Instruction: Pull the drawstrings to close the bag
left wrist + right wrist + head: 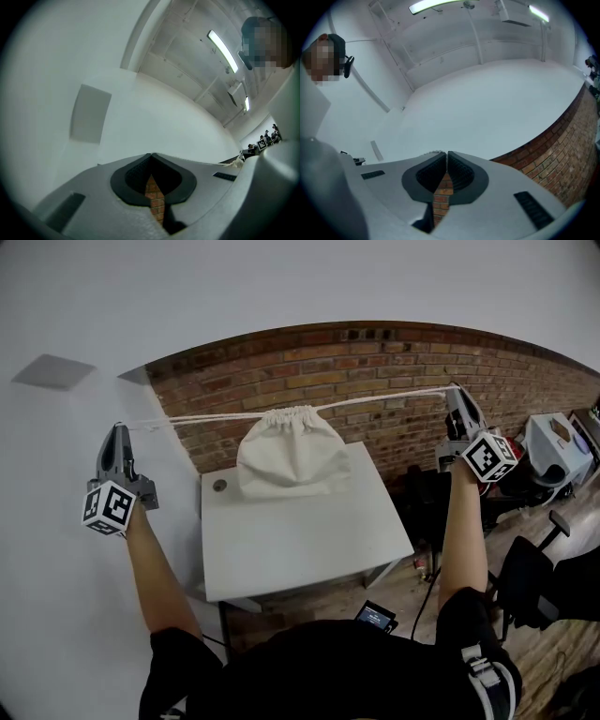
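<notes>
Either side of the bag [292, 460] — propped at the far edge of the table [300, 559] — left gripper [119, 427] and right gripper [457, 390] pinch the drawstrings [216, 417], held far apart so taut cords gather its mouth.

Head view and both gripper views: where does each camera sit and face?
Head view: on the person's head, looking down at the table and bag; both forearms show, with left gripper and right gripper shut on the drawstrings.
Left gripper view: rides the left gripper, looking up along its shut jaws at white wall and ceiling lights.
Right gripper view: rides the right gripper, same upward look, brick wall at right.
Shared: head and right gripper views both show the brick wall.
</notes>
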Available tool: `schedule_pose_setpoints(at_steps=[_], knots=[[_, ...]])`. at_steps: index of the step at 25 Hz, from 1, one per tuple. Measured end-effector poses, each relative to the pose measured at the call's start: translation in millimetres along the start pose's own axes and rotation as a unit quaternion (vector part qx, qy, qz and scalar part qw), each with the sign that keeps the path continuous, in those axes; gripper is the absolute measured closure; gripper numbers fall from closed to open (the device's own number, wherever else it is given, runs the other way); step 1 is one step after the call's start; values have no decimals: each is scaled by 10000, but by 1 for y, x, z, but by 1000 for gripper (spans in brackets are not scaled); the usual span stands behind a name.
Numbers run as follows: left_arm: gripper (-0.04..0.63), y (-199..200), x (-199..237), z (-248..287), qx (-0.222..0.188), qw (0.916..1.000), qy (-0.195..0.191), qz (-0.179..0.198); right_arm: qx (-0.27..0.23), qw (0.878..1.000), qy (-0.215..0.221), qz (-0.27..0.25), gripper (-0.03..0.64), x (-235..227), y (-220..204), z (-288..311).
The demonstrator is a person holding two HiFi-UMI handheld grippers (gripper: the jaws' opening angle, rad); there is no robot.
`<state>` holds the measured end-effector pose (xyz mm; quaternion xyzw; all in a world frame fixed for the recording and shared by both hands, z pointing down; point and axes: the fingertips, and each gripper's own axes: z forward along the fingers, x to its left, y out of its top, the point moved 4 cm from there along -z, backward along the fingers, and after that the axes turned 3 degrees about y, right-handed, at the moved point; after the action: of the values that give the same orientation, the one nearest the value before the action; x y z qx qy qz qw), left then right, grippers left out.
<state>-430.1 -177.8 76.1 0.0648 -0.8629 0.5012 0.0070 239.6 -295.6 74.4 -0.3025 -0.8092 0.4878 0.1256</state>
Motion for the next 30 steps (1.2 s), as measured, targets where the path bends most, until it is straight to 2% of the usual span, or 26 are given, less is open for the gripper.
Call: schedule_pose_setpoints(at_steps=[5, 10, 15, 20, 23, 27, 30], knots=[[578, 2, -4, 2, 81, 9998, -184, 70, 44, 9998, 175, -67, 604, 0, 4, 5], [578, 4, -3, 0, 240, 9990, -334, 194, 265, 9982, 388, -371, 604, 6, 8, 9], [578, 6, -5, 3, 352, 9978, -545, 113, 407, 9962, 607, -477, 604, 11, 8, 13], [578, -3, -8, -8, 368, 9953, -884, -126, 694, 9910, 1059, -423, 604, 24, -6, 12], [578, -9, -10, -10, 393, 9941, -947, -349, 793, 9872, 1313, -446, 604, 33, -8, 13], [578, -13, -8, -11, 335, 9908, -1024, -819, 877, 9861, 1354, -391, 604, 32, -11, 15], [578, -18, -10, -12, 383, 9890, -1097, -913, 981, 9857, 1323, -351, 604, 29, -18, 14]])
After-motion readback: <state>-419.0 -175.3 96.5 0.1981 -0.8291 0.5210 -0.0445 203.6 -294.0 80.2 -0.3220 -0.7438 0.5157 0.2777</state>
